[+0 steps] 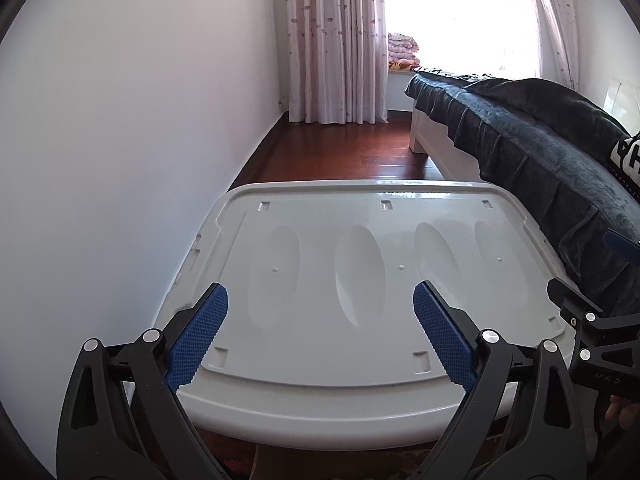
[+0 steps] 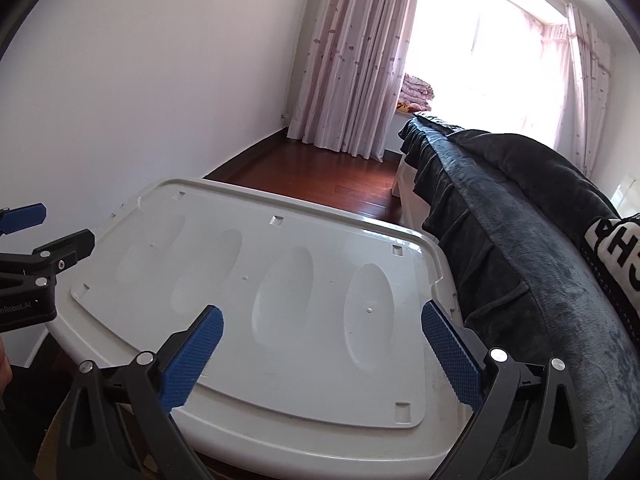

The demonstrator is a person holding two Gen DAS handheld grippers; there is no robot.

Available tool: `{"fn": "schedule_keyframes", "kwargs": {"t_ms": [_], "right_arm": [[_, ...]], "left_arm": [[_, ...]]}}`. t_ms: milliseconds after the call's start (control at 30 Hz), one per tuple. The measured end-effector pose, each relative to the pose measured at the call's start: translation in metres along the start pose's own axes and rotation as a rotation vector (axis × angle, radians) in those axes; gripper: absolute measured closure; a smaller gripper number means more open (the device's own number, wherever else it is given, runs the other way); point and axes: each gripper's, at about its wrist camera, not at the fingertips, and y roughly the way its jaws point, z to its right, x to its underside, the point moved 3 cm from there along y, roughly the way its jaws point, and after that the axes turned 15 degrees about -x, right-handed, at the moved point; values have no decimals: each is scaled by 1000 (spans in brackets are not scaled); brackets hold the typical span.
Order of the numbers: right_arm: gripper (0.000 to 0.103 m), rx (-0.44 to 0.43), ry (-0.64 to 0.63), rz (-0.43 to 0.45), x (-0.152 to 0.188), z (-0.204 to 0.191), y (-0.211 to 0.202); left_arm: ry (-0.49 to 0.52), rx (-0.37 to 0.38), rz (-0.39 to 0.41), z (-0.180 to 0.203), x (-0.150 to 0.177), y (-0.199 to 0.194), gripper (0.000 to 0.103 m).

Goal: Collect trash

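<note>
We read little here. In the right wrist view, the black body of the left gripper [image 2: 24, 236] carries white lettering, partly cut off, ending in "nRobot.AI". On the bed, a black cushion [image 2: 614, 256] bears large white letters, of which only "SH" or similar shows; we cannot tell the full word.

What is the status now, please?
Left tongs open, empty. Right tongs open, empty. No trash visible; only white bin lid below. Nothing in the way.
</note>
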Motion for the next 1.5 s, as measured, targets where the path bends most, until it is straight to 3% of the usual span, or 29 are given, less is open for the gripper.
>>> {"fn": "schedule_keyframes", "kwargs": {"t_ms": [1500], "right_arm": [[5, -14, -14, -3, 5, -6, 2]], "left_arm": [[1, -1, 11, -4, 3, 4, 11]]}}
